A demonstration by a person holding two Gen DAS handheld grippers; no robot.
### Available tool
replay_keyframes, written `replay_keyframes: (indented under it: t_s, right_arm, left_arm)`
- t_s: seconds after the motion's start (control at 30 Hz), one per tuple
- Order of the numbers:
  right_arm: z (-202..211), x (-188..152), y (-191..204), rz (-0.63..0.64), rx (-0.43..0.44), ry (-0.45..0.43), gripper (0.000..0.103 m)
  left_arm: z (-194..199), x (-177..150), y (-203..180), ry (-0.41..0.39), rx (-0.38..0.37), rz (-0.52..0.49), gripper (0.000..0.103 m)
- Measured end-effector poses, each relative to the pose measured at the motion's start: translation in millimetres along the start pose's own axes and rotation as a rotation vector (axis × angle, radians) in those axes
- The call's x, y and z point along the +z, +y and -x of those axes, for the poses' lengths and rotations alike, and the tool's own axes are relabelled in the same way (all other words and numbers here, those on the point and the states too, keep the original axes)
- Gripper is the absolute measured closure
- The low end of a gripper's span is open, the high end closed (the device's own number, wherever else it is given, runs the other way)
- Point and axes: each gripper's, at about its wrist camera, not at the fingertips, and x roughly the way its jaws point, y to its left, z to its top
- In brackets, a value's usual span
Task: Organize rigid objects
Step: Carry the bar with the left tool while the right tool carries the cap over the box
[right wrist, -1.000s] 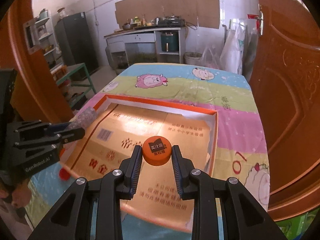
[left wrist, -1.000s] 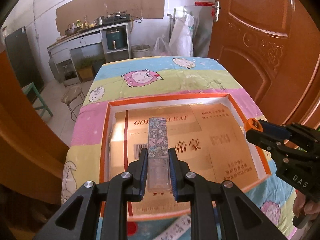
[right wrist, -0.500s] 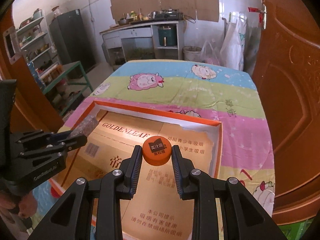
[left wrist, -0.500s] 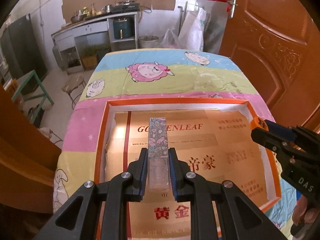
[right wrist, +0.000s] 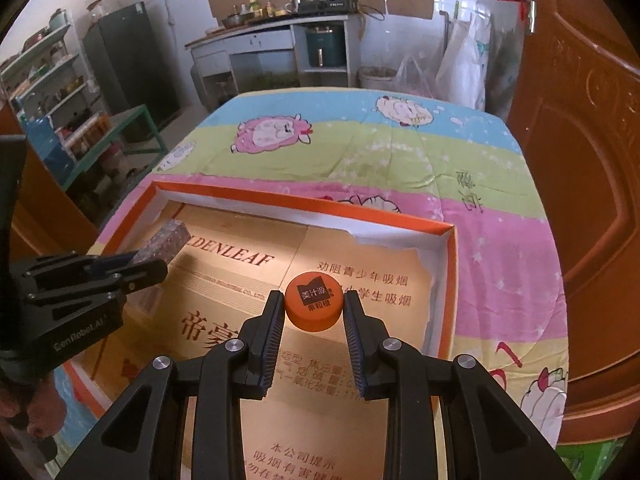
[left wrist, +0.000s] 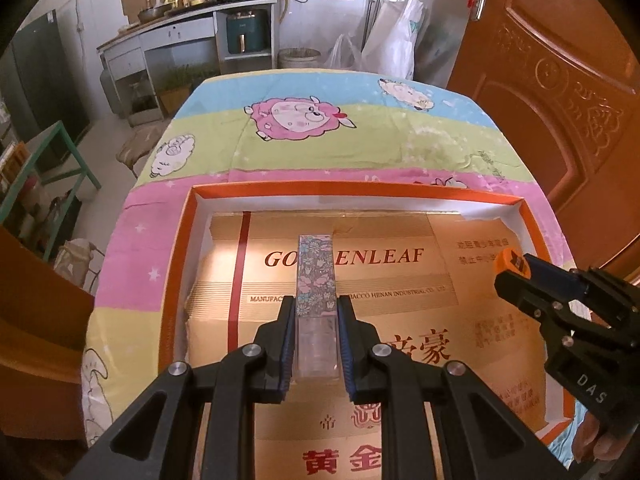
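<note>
Above the shallow orange-rimmed box [left wrist: 188,248] we hold both tools, each pointing steeply down toward its gold printed cardboard floor [left wrist: 400,280]. Our left tool [left wrist: 314,312] is closed tight on a slim rectangular case [left wrist: 315,276], flower-patterned along its far part and clear at the near end. The two pads press its long side faces. Its long axis runs straight out along the fingers, away from the hand and toward the far wall of the box, with the patterned end leading. From the right wrist view the same case [right wrist: 166,242] pokes out past the left tool [right wrist: 136,268] over the left part of the box [right wrist: 448,280], slanting toward the far left corner.

Our right tool [right wrist: 314,312] grips a round orange bottle cap [right wrist: 314,306] between its fingertips, the pads bearing on the cap's rim from both sides. The cap's flat top, with its dark printed label, faces up toward the camera. It hangs over the right half of the box floor, and whether it touches the cardboard we cannot tell. In the left wrist view that cap [left wrist: 510,262] shows at the tip of the right tool [left wrist: 516,276].

The box sits on a surface covered with a cartoon sheep cloth [left wrist: 320,148] in blue, green and pink bands.
</note>
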Motion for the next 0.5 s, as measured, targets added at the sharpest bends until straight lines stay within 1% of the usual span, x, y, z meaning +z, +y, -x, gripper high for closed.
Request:
replay_keyframes:
  t_s: [0.1, 0.23, 0.37, 0.43, 0.5]
  right_arm:
    - [-5.5, -1.3, -1.0, -0.005, -0.001, 0.010, 0.073]
    - [-11.4, -3.4, -3.2, -0.015, -0.007, 0.026, 0.072]
    - [-16.6, -6.3, -3.2, -0.015, -0.010, 0.037, 0.072]
    - [-19.7, -7.7, -3.2, -0.014, -0.013, 0.045, 0.072]
    - [-22.1, -8.7, -3.9, -0.019, -0.015, 0.051, 0.072]
  left_arm:
    - [-4.8, 0.1, -0.5, 0.005, 0.007, -0.005, 0.083]
    - [-11.0, -0.1, 1.1, 0.018, -0.006, 0.003, 0.083]
    - [-14.6, -2.1, -1.1, 0.021, 0.003, -0.011, 0.083]
    - [-19.5, -3.2, -0.8, 0.044, 0.002, -0.011, 0.082]
    - [-19.7, -4.4, 0.8, 0.033, -0.003, -0.013, 0.082]
